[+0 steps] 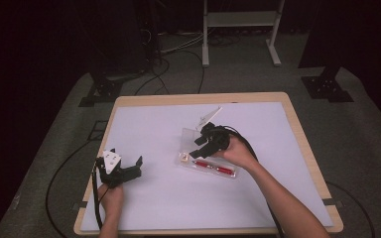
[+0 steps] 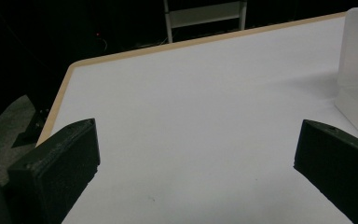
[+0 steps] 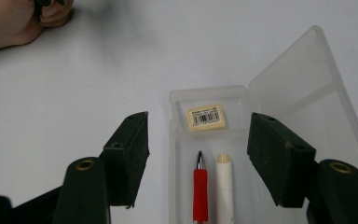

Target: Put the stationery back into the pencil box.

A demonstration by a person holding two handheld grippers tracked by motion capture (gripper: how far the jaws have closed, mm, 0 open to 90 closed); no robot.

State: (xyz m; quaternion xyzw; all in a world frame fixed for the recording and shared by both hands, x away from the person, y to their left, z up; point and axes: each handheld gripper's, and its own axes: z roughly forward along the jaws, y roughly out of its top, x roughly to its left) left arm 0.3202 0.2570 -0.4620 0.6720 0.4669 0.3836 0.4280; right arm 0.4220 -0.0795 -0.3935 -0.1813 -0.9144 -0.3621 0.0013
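Clear plastic case (image 3: pixel 214 154) lies open mid-bench, red pen (image 3: pixel 199 189) and white pen (image 3: pixel 223 186) inside. Right gripper (image 3: pixel 198 154) hovers above, jaws apart, empty; left gripper (image 2: pixel 196 163) apart, idle. Likely next: closing the lid (image 3: pixel 303 88).

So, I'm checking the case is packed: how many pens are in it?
2: a red pen and a white pen, side by side in the open clear case; their lower ends are cut off.

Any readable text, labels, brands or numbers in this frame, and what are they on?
No text is legible.
Barcode sticker in the clear plastic case: several printed lines and a barcode, too small and blurred to read.
Red pen and white pen in the case: no visible marking.
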